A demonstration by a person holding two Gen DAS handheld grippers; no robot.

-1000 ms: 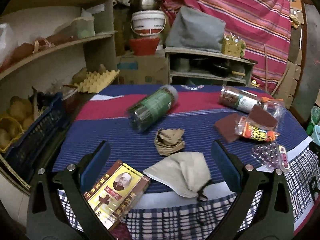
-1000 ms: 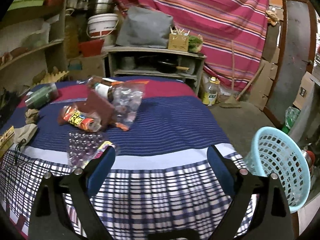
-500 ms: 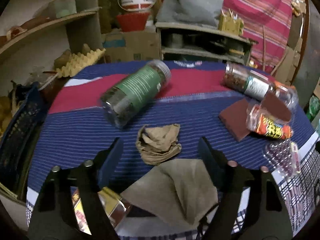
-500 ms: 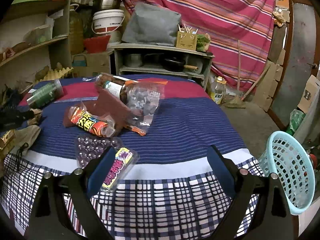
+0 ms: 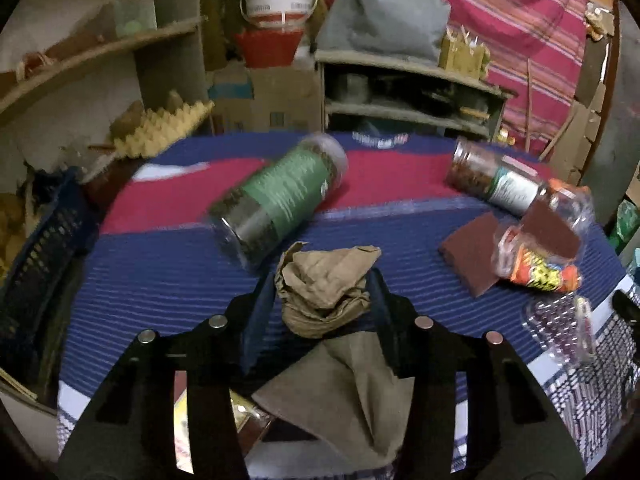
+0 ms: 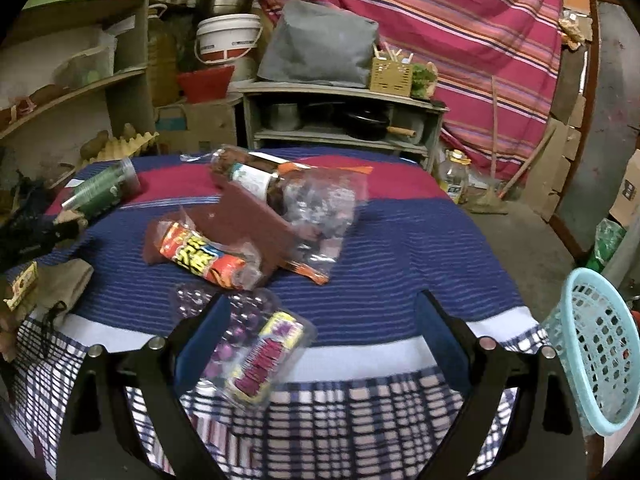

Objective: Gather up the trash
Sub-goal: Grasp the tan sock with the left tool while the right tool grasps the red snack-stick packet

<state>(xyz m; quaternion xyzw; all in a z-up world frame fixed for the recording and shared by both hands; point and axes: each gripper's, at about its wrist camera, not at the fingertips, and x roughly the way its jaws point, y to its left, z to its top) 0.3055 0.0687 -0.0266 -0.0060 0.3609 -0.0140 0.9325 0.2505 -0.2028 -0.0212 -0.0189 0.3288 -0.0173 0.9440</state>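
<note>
A crumpled brown paper wad (image 5: 324, 286) lies on the striped tablecloth (image 5: 160, 280). My left gripper (image 5: 322, 292) has closed its jaws around the wad, the fingers pressing its sides. My right gripper (image 6: 320, 332) is open and empty over the table's front edge, beside a clear blister pack (image 6: 248, 344). An orange snack wrapper (image 6: 200, 258) (image 5: 540, 272), a clear plastic bag (image 6: 320, 208) and a brown pad (image 6: 248, 224) lie mid-table. A light blue basket (image 6: 600, 356) stands on the floor at the right.
A green-label jar (image 5: 280, 196) and a second jar (image 5: 492, 180) lie on their sides. A beige cloth pouch (image 5: 348, 392) and a yellow box (image 5: 180, 424) lie under the left gripper. A dark blue crate (image 5: 36, 264) is at the left; shelves stand behind.
My left gripper moved forward to the paper wad and closed on it. My right gripper moved forward toward the blister pack and stayed open.
</note>
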